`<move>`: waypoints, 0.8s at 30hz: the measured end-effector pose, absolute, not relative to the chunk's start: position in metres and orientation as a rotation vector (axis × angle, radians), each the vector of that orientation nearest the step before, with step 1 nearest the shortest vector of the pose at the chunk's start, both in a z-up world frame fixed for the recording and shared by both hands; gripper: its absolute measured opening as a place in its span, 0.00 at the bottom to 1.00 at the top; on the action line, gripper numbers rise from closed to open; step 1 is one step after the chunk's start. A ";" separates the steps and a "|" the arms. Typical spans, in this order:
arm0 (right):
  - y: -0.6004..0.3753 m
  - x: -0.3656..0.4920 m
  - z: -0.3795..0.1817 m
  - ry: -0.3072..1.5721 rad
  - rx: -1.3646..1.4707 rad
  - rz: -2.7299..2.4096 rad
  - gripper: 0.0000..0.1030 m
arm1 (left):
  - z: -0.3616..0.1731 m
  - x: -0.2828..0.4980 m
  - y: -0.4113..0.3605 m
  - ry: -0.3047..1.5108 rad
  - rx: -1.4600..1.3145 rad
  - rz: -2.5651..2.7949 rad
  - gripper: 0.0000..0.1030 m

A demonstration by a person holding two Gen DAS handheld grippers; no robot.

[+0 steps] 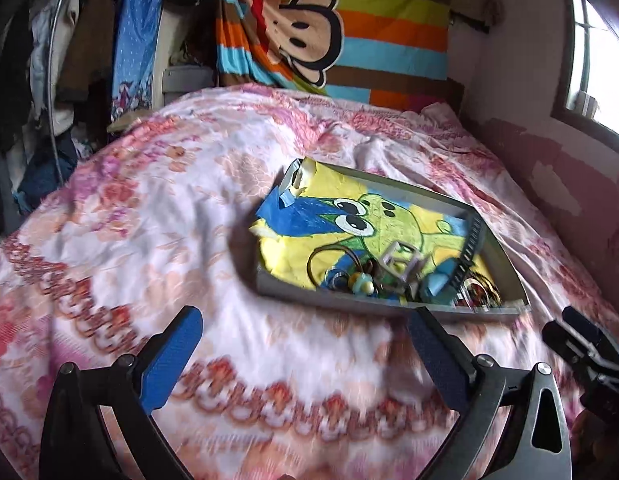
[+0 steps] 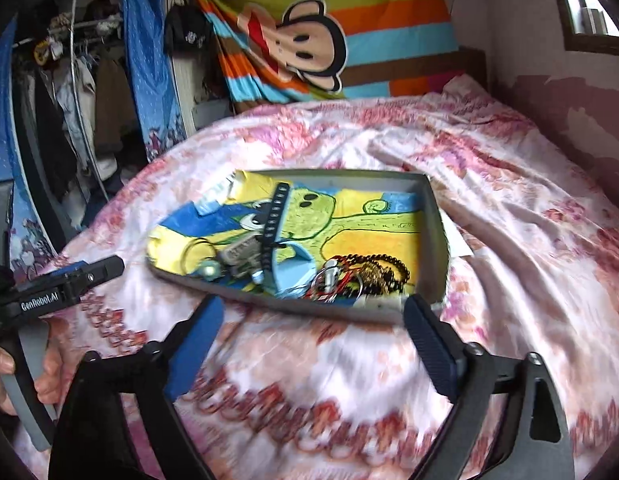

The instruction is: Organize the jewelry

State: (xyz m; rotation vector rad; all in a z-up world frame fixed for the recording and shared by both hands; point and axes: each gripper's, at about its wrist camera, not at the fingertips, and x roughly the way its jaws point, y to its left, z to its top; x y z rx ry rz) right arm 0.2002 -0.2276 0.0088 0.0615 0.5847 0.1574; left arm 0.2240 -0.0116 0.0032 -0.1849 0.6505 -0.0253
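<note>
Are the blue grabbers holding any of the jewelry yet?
No. Left gripper and right gripper both have their jaws wide open over the bedspread, holding nothing. The jewelry lies in the tray.

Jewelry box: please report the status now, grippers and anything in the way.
Left gripper open, empty. Right gripper open, empty, short of the box. Jewelry box on the bed, jewelry heap tangled at its near end. Black strap lies across.

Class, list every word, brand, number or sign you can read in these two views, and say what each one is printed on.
"GenRobot.AI": white print on the black body of the left gripper, seen in the right wrist view.
White marking on the black cap hanging by the wardrobe: too blurred to read.
Nothing else is legible.
</note>
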 end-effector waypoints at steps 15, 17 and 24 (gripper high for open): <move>-0.204 0.060 0.028 0.371 0.034 0.119 0.98 | 0.018 0.079 0.001 0.496 -0.085 -0.018 1.00; -0.202 0.051 0.027 0.368 0.032 0.112 0.98 | 0.014 0.070 0.004 0.488 -0.082 -0.008 1.00; -0.205 0.039 0.017 0.380 0.036 0.115 0.98 | 0.005 0.058 0.012 0.485 -0.088 0.010 1.00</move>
